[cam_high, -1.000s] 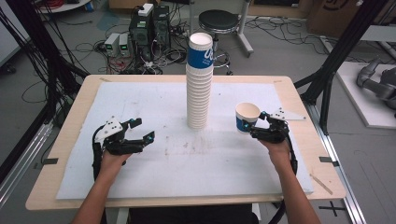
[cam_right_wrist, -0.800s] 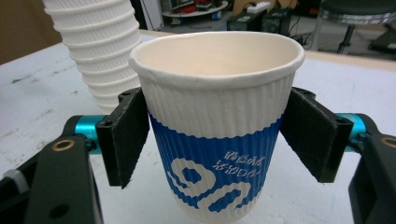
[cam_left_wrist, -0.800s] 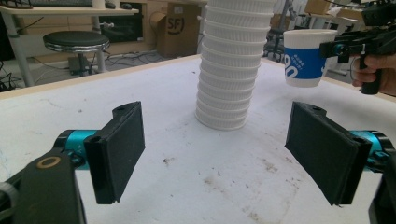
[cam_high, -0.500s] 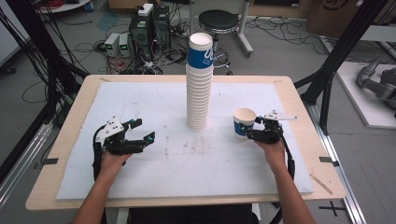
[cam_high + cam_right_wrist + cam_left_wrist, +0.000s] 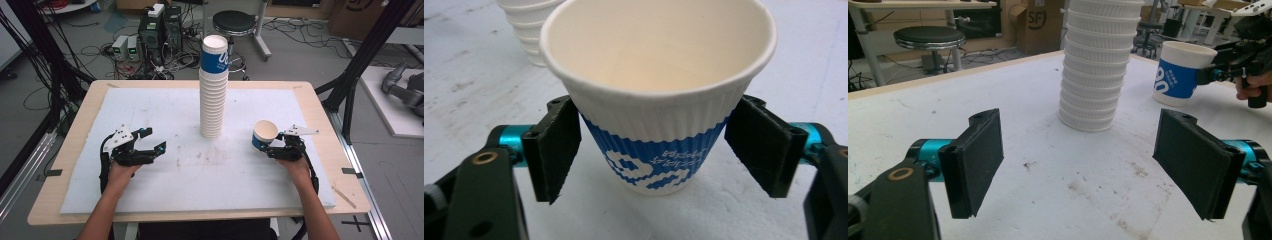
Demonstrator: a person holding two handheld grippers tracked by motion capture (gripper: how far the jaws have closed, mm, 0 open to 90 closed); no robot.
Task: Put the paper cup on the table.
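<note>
Right claw (image 5: 651, 150) of mine pinches a single paper cup (image 5: 659, 95) upright on the tabletop (image 5: 165, 107), right of the cup stack (image 5: 213, 87), while my left claw (image 5: 1088, 167) waits spread, so unstacking seems barely begun.

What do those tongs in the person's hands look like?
Both the left tongs and right tongs are black, with flat black jaw pads on shiny teal rods. Each carries a grey three-cornered plate on top, and a black cable trails back along the bare forearm.
</note>
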